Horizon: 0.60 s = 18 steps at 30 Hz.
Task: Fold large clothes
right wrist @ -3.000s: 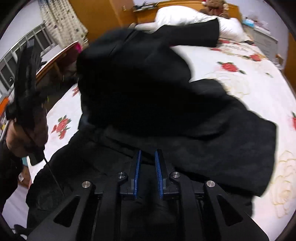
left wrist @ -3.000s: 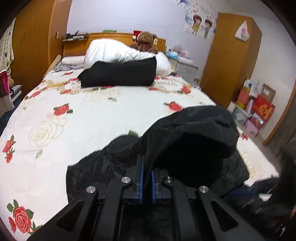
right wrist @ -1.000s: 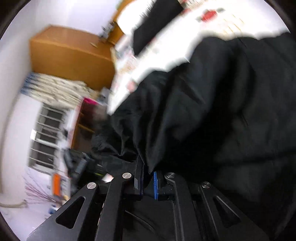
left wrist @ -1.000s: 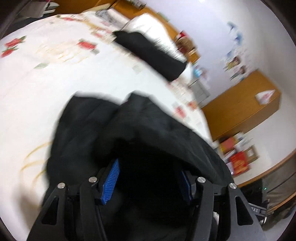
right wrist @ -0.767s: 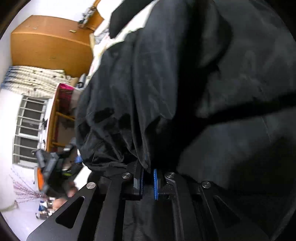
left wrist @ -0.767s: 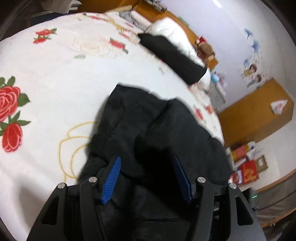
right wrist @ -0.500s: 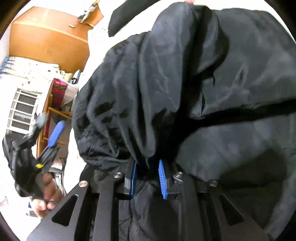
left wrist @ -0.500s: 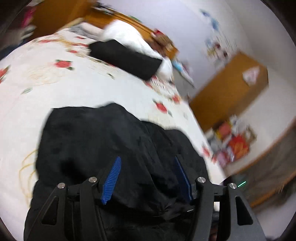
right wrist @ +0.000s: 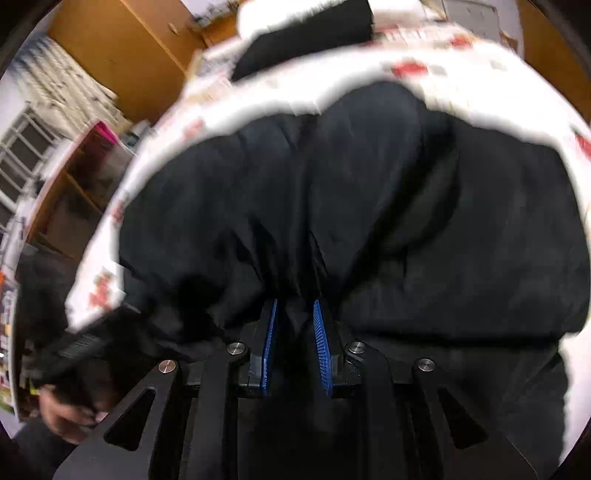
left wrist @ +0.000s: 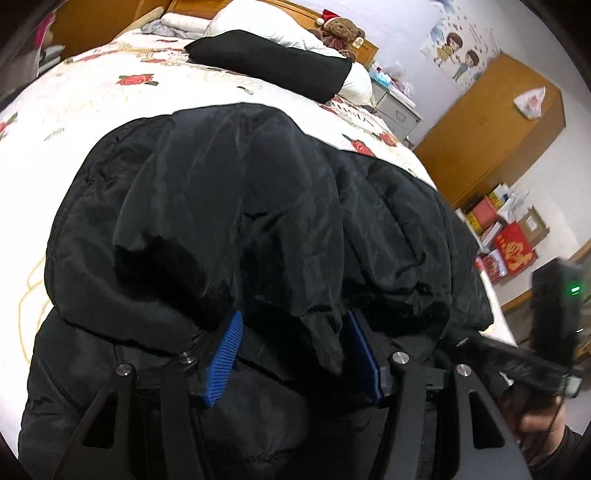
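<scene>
Since a second ago my left tongs (left wrist: 291,350) have swung over the black coat (left wrist: 240,221) heaped on the bed (left wrist: 92,92), gaping; my right tongs (right wrist: 293,343), just parted then narrowing, straddle cloth at 12 o'clock—whether they pinch, I cannot tell, and a slack bite would spill the fold.

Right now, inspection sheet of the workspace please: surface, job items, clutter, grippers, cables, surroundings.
Surface: bed with white rose-print cover, mostly bare beyond the coat.
Job's things: black padded coat bunched in a heap at the near edge of the bed.
Clutter: folded black garment against white pillows; teddy bear at the headboard.
Grippers: left gripper open, a coat fold hanging between its jaws; right gripper jaws narrow, just been opening then closing a little, coat fabric gathered between them, grip not clear through blur.
Cables: nothing seen.
Surroundings: wooden wardrobe, stacked boxes on the floor, nightstand.
</scene>
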Motion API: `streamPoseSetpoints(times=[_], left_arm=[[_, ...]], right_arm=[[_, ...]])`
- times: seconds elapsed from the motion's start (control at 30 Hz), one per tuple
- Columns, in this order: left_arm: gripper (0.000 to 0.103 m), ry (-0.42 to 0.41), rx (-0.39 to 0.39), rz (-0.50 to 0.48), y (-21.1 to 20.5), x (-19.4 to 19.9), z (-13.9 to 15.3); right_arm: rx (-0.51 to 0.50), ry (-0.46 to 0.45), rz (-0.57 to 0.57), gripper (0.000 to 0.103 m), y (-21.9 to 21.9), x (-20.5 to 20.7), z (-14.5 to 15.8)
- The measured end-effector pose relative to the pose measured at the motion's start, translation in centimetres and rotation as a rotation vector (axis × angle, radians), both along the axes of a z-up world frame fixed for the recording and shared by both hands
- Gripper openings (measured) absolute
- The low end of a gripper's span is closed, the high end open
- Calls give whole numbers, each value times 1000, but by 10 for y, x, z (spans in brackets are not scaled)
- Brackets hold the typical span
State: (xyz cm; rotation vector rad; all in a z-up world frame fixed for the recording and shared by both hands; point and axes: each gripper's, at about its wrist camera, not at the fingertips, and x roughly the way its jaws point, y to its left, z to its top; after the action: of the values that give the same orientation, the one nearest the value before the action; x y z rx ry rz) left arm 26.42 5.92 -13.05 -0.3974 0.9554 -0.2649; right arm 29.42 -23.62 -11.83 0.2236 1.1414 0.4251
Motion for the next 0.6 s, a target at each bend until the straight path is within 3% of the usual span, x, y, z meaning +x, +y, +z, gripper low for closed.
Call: streamPoseSetpoints(times=[0.13, 0.27, 0.37, 0.47, 0.6], left_arm=[[60, -13, 48, -3, -10, -2, -6], [60, -9, 110, -2, -21, 3, -7], [60, 2, 145, -1, -25, 1, 0], [60, 5, 123, -1, -23, -13, 17], [60, -66, 145, -3, -14, -40, 43]], right_arm=[[38, 46, -45, 16, -7, 4, -24], [-26, 30, -18, 16, 2, 7, -26], [-43, 35, -15, 17, 13, 7, -10], [-21, -7, -26, 19, 8, -6, 17], [-5, -151, -21, 22, -10, -24, 60]])
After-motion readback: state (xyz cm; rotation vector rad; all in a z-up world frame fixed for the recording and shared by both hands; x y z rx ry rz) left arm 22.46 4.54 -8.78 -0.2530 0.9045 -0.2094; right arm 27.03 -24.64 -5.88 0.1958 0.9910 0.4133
